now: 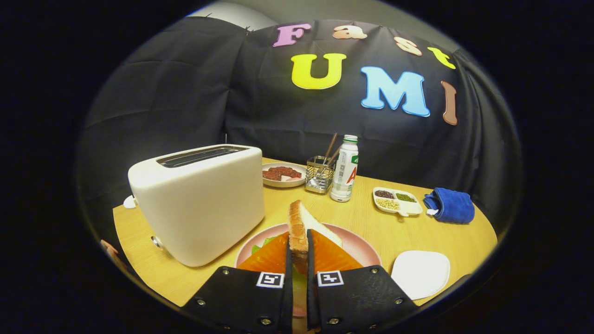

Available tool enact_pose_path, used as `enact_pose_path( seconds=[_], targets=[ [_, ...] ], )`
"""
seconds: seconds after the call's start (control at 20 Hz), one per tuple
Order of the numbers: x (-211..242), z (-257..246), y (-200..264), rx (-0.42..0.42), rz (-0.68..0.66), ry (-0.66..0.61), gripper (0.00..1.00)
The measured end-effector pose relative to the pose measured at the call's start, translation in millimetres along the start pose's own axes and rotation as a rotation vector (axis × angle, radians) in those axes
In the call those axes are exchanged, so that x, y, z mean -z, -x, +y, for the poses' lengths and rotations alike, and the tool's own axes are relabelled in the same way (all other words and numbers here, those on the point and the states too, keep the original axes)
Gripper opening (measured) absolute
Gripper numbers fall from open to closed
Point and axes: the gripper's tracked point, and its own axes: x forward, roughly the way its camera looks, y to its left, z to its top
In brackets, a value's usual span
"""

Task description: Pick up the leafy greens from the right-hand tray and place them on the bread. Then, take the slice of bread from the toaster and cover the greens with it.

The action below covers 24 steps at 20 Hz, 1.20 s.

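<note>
While the slice of white bread with a brown crust (pixel 297 227) stands on its edge between the two fingers of the gripper (pixel 299 260), both fingers are pressed on its flat sides, and its long axis points away toward 12 o'clock. Directly under it lies the round pink plate (pixel 359 246) with a bit of leafy greens (pixel 265 242) showing at 10 o'clock of the fingertips. At 10 o'clock stands the smooth, rounded cream-white toaster (pixel 199 202); the flat white tray (pixel 420 272) lies at 3 o'clock on the wooden table (pixel 371 215).

Tongs (pixel 299 253) nearly closed, both fingers pressing a bread slice (pixel 299 222)
</note>
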Motion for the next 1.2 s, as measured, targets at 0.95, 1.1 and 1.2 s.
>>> enact_pose_path(
  seconds=[0.95,1.1,1.2],
  targets=[
    [21,30,-9,-0.082,0.077,-0.084,0.56],
    [18,28,-7,-0.068,0.063,-0.062,0.56],
    [12,26,-4,-0.060,0.043,-0.058,0.57]
  ],
)
